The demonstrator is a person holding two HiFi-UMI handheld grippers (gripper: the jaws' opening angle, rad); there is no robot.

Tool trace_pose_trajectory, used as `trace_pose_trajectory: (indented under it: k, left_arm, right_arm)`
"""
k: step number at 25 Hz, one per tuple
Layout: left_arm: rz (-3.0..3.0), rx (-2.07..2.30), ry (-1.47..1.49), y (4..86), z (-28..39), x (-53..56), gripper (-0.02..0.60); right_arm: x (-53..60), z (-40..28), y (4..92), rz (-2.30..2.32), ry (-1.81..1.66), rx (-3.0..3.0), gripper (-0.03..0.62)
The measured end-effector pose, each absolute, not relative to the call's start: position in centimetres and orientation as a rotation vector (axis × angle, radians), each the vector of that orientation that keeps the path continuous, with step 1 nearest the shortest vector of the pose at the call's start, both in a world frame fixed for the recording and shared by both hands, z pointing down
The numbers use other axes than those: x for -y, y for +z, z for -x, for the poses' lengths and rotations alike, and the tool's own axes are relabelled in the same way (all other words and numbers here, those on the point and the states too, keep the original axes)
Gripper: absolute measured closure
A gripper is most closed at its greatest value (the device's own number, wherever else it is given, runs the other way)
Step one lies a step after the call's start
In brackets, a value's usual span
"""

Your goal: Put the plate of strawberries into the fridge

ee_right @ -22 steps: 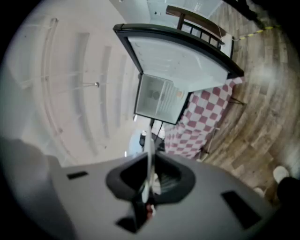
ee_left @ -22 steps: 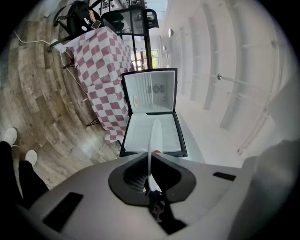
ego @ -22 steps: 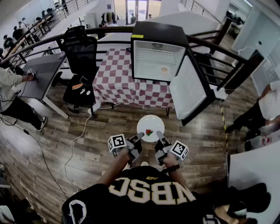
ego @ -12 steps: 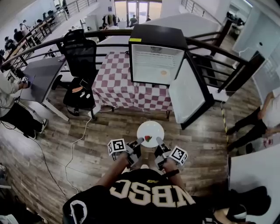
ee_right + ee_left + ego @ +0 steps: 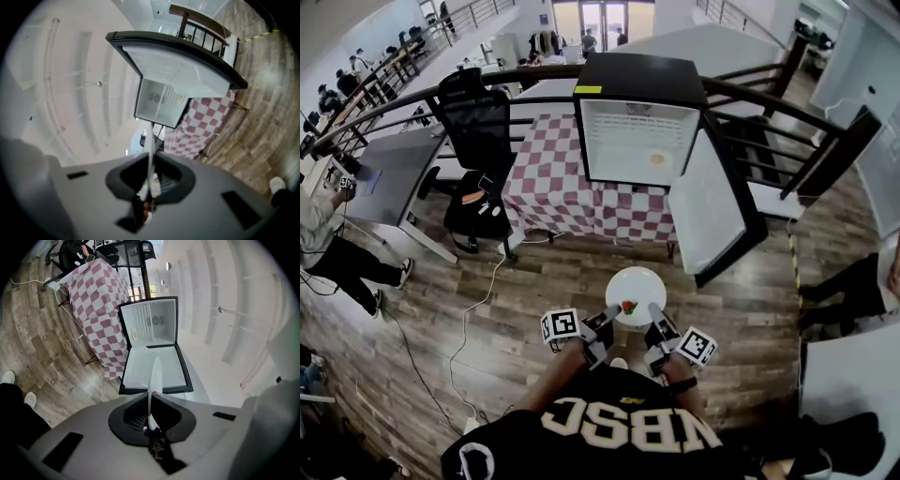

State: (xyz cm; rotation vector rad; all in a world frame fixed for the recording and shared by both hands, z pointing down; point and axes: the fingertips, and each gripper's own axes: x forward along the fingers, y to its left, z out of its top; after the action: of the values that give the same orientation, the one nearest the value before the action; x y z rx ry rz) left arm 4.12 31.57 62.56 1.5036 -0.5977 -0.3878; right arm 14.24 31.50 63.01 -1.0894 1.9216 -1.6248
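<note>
A white plate [image 5: 639, 287] with a strawberry [image 5: 628, 307] near its front rim is held level above the wooden floor. My left gripper [image 5: 610, 317] is shut on the plate's near-left rim, my right gripper [image 5: 656, 314] on its near-right rim. In the left gripper view the plate [image 5: 154, 380] shows edge-on between the pressed jaws; in the right gripper view the plate [image 5: 150, 154] does likewise. Ahead stands the small black fridge [image 5: 639, 117] on a checked table [image 5: 553, 183], its door [image 5: 712, 202] swung open to the right. A small orange thing [image 5: 657, 159] lies inside.
A black office chair [image 5: 478, 131] stands left of the checked table, next to a grey desk [image 5: 389, 173]. A dark railing [image 5: 787, 122] runs behind the fridge. A white cable [image 5: 473, 309] trails over the floor at left. People stand at the far left and right edges.
The plate and both grippers have drifted slightly right and lower in the head view; the fridge looks a little closer. Both grips stay the same.
</note>
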Motion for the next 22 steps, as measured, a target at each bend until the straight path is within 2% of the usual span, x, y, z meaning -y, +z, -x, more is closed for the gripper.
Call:
trace_pose_trajectory:
  k: [9, 22]
  left_arm:
    - [-1.446, 0.600, -0.408, 63.1, -4.0, -26.5, 0.557]
    - [-1.547, 0.553, -0.371, 60.8, 2.7, -6.8, 0.557]
  right_arm:
    - [-26.2, -13.9, 63.8, 1.073, -1.675, -1.932, 0.546]
    - [-7.0, -7.3, 61.0, 1.128, -1.575, -1.915, 0.546]
